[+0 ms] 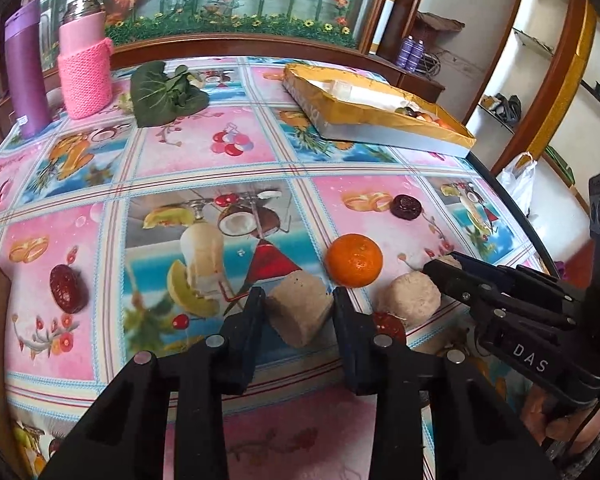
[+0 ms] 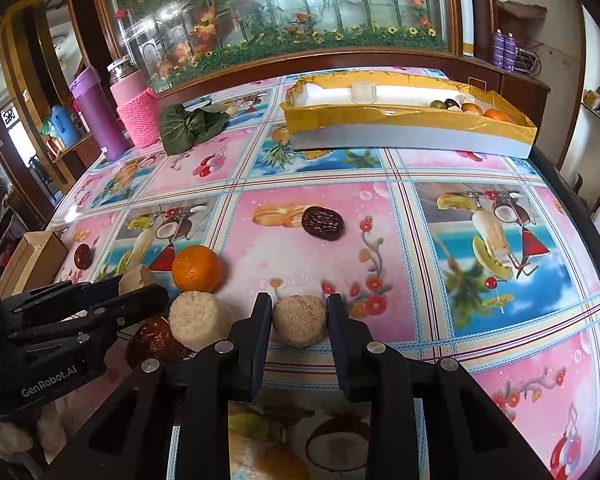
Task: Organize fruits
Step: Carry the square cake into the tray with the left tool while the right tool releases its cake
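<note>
My left gripper (image 1: 299, 304) is shut on a beige cake piece (image 1: 298, 312) near the table's front edge. My right gripper (image 2: 299, 312) is shut on another beige cake piece (image 2: 299, 320); it shows in the left wrist view (image 1: 440, 268) as well. A third beige cake (image 2: 198, 318) lies between them, beside an orange (image 1: 354, 259), also seen in the right wrist view (image 2: 197, 268). Dark red dates lie at the left (image 1: 68, 289), beyond the orange (image 1: 407, 207) and under the cakes (image 2: 154, 340). A yellow tray (image 2: 380, 120) at the far right holds several fruits.
A purple bottle (image 1: 26, 76), a pink knitted-sleeve flask (image 1: 85, 60) and a green leafy vegetable (image 1: 168, 94) stand at the far left. A cardboard box (image 2: 32, 260) sits at the left table edge. The tablecloth (image 1: 228, 152) has printed fruit pictures.
</note>
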Motion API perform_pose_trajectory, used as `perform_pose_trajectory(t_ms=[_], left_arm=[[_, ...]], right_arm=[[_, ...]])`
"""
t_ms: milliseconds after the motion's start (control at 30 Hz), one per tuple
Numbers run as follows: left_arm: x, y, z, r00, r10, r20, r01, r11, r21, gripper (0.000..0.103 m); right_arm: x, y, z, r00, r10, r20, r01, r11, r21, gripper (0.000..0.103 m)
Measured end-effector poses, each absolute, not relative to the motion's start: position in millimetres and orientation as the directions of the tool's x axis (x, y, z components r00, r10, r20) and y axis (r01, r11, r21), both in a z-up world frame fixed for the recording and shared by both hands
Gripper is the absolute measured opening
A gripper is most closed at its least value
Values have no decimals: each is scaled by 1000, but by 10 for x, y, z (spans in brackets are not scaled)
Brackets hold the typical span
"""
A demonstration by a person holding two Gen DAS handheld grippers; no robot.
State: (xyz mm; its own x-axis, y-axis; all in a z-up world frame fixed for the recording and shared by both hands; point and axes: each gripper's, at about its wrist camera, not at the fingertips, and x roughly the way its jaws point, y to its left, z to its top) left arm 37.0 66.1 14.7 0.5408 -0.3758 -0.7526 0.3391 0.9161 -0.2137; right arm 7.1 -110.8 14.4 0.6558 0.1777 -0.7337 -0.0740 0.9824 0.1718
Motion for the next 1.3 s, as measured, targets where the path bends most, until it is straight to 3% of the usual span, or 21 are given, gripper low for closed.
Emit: perform_pose_trajectory(t_ms=[333,500,767,967,1300], left_arm=[[-202,1404,558,623,-354,-698,219,935,-278,33],[-483,2187,763,694,-212,-688,91,974,-208,33],[-646,3371,716,680,15,-733,-175,974,-142,33],[-568,3898,568,616,63,-786,-266,955,-132,33],[-574,4080,419,581,33,-813,-287,943,-167,33]], right_arm=[[-32,-1124,286,711,117,-693,-40,991,126,30],[-272,-926,531,712,192,-676,-90,979,183,30],[-465,151,987,680,352,-643,-325,931,166,30],[-463,1262,912,564,461,-685,-504,849,157,31],[-423,2414,369,392,466,-794,-631,764,137,31]])
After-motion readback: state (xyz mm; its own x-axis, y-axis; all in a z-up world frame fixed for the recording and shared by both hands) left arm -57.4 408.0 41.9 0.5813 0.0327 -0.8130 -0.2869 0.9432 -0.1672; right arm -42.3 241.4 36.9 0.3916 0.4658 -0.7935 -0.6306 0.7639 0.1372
